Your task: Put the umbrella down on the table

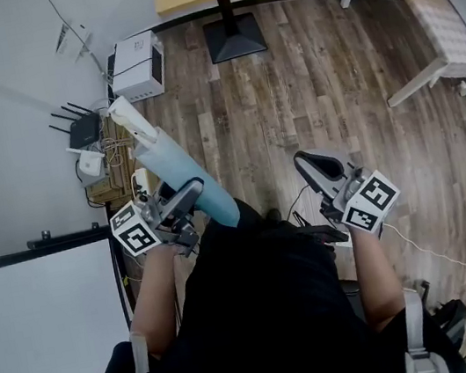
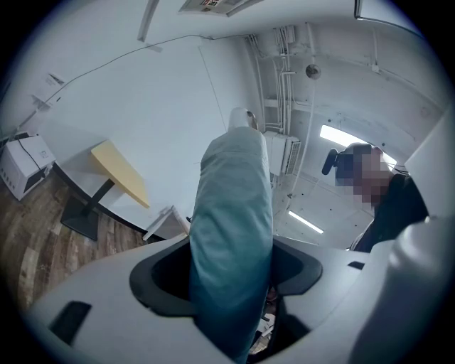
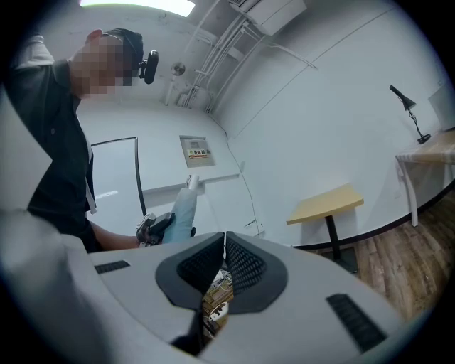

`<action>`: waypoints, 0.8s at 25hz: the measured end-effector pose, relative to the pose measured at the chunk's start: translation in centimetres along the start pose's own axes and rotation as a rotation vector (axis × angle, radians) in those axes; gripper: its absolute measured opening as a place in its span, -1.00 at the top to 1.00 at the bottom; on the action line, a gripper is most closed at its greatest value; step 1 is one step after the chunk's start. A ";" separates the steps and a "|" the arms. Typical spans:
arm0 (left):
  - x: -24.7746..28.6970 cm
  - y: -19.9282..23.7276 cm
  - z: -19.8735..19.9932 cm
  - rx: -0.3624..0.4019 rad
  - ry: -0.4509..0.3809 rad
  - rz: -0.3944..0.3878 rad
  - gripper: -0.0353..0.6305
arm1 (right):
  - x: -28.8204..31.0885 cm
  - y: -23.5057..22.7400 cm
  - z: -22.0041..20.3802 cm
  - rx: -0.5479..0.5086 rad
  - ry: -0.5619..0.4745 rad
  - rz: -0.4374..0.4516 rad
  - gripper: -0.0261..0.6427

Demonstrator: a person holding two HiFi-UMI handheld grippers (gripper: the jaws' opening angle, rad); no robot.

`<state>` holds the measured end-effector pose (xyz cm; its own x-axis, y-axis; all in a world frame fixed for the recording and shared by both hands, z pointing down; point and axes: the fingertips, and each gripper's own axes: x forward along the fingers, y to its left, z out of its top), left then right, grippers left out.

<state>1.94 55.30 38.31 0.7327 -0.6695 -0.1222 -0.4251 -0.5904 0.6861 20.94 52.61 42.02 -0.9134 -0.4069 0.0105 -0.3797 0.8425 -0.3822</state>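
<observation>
1. Head view is bright and even. The wood floor (image 1: 305, 88) carries a soft sheen, and shadows are faint.
2. Lines bow outward toward this view's edges, as a wide lens bends them.
3. In the left gripper view, a ceiling light strip (image 2: 340, 135) glares pure white. The umbrella (image 2: 231, 234) sits right at the lens, soft and out of focus, and darker toward its lower end.
4. In the right gripper view, a ceiling lamp (image 3: 135, 6) blows out at the top edge, and the walls are evenly lit.
5. Both gripper views have black corners and heavy fisheye curve.
</observation>
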 end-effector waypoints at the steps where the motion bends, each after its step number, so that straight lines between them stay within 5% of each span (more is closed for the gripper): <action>1: 0.0 0.0 0.0 -0.004 0.002 -0.001 -0.01 | -0.1 0.1 0.0 0.002 -0.003 -0.001 0.86; 20: 4.2 3.5 2.8 0.015 0.028 -0.026 -0.01 | 2.5 -4.5 1.8 0.000 0.032 -0.008 0.86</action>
<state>2.04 49.16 38.20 0.7578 -0.6415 -0.1197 -0.4137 -0.6141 0.6721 20.60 47.14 42.14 -0.9147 -0.4019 0.0426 -0.3866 0.8394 -0.3821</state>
